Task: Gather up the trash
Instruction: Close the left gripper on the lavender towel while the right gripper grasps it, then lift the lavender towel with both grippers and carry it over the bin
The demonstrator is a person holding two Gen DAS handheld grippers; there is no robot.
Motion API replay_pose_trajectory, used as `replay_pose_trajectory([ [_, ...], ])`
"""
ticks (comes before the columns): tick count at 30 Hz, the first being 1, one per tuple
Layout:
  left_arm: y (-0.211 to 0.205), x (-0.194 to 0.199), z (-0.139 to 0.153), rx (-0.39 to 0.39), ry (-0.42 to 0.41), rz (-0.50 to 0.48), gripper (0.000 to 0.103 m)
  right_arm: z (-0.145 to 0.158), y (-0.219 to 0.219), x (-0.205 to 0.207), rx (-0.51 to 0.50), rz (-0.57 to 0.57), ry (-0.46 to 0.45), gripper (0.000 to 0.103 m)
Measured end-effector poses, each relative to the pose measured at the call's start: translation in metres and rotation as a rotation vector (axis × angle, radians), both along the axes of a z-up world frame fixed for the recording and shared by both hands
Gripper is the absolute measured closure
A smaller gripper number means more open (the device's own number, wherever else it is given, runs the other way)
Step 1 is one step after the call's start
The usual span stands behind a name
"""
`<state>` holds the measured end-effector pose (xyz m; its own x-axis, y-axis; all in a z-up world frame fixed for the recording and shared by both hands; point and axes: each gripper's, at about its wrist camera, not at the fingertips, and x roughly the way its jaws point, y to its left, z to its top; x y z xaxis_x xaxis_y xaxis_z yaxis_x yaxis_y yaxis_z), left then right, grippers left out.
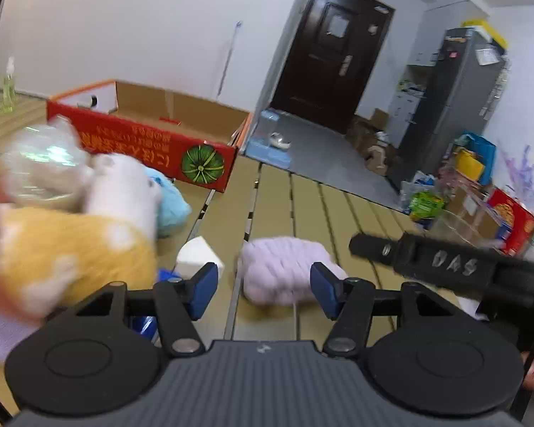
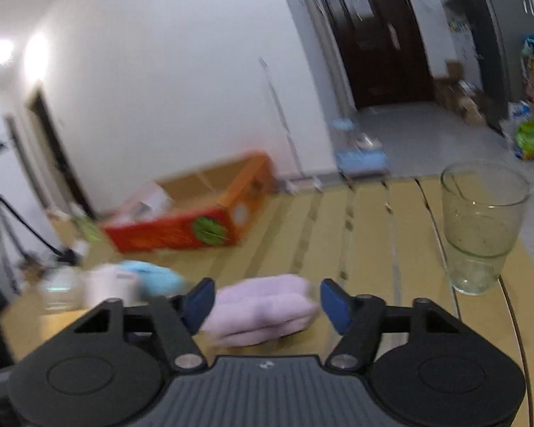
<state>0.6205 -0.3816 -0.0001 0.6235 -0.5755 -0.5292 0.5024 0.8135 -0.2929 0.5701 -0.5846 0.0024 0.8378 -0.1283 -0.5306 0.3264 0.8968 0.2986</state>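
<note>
On the slatted tan worktop (image 1: 302, 206) sit one red-and-orange cardboard box (image 1: 149, 142), one clear drinking glass (image 2: 480, 227), one folded lilac cloth (image 2: 263, 309), one white block (image 1: 197, 256) and one crumpled blue item (image 1: 172, 203).

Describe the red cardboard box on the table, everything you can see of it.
The red cardboard box is a long, shallow carton, open on top, plain brown inside with orange edges. Its red side carries yellow print, upside down, and a green melon picture. It rests flat at the slatted table's far edge; what it holds is unclear.

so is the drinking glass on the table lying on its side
No, the drinking glass stands upright on the slatted table, its open rim facing up, seen in the right wrist view.
</note>
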Motion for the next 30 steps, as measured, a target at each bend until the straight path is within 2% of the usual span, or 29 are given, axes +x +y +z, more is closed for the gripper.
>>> replay_pose_trajectory([
  [2, -0.016, 0.016, -0.012, 0.037, 0.01, 0.009, 0.046, -0.014, -0.012, 0.021, 0.04, 0.01, 0.031, 0.045],
  [5, -0.03, 0.023, -0.027, 0.06, 0.007, -0.033, 0.05, -0.033, -0.022, 0.042, 0.099, 0.007, 0.068, 0.057],
  [7, -0.035, 0.03, -0.036, 0.051, 0.056, -0.055, 0.068, -0.046, -0.022, 0.05, 0.131, 0.005, 0.078, 0.07],
  [8, -0.036, 0.031, -0.038, 0.045, 0.07, -0.051, 0.068, -0.051, -0.023, 0.05, 0.15, 0.014, 0.078, 0.074],
  [10, -0.034, 0.031, -0.039, 0.026, 0.04, -0.05, 0.076, -0.058, -0.024, 0.048, 0.163, 0.008, 0.059, 0.081],
  [12, -0.028, 0.03, -0.036, -0.003, 0.045, -0.062, 0.079, -0.06, -0.024, 0.049, 0.165, 0.007, 0.057, 0.088],
  [16, -0.024, 0.024, -0.027, -0.014, 0.051, -0.081, 0.081, -0.042, -0.014, 0.037, 0.119, 0.009, 0.049, 0.091],
  [21, 0.001, -0.01, 0.014, -0.052, -0.019, -0.097, 0.082, -0.002, 0.01, -0.006, 0.07, 0.031, -0.03, 0.091],
  [25, 0.041, -0.042, 0.043, -0.073, -0.062, -0.101, 0.082, 0.028, 0.042, -0.037, 0.088, 0.063, -0.055, 0.091],
  [30, 0.129, -0.084, 0.073, -0.086, -0.136, -0.025, 0.082, 0.064, 0.124, -0.048, 0.047, 0.182, -0.094, 0.091],
])
